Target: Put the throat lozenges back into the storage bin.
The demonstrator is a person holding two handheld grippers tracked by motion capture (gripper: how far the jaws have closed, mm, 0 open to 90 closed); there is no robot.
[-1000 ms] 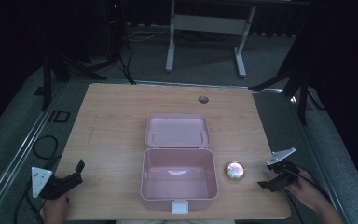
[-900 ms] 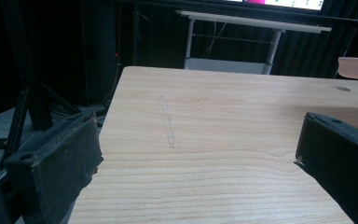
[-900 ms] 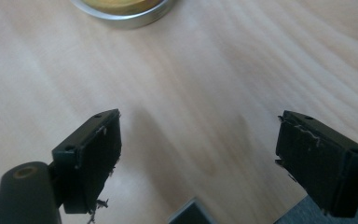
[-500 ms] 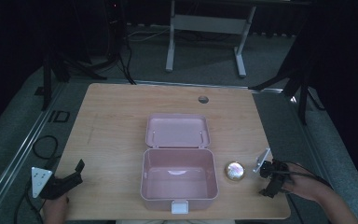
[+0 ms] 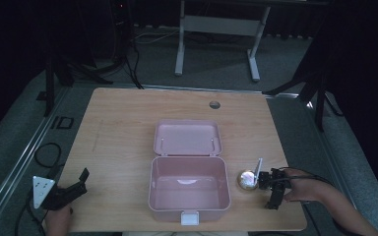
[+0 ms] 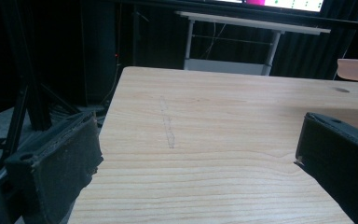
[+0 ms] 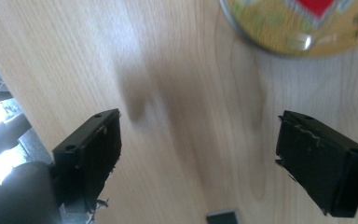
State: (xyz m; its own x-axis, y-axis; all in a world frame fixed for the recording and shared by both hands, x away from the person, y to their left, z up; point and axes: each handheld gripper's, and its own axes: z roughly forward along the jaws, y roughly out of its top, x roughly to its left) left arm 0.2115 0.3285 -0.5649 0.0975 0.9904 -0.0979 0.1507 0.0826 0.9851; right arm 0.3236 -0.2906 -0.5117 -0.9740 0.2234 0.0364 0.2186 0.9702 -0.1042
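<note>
While the pink box (image 5: 189,189) sits open, both grippers gape wide and empty; the right gripper (image 5: 270,189) hovers beside the tin (image 5: 247,180); the left gripper (image 5: 74,189) rests apart.

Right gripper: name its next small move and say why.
Probably ease the right gripper forward until its open jaws straddle the round tin. The tin sits just ahead of them, outside the open pink box, and nothing is gripped yet.

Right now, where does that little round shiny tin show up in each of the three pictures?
High view: the round tin sits right of the pink box, beside the right gripper.
Left gripper view: I cannot find it.
Right gripper view: its edge is at top right, ahead of the open fingers.
Shared landmark: the wooden table.
</note>
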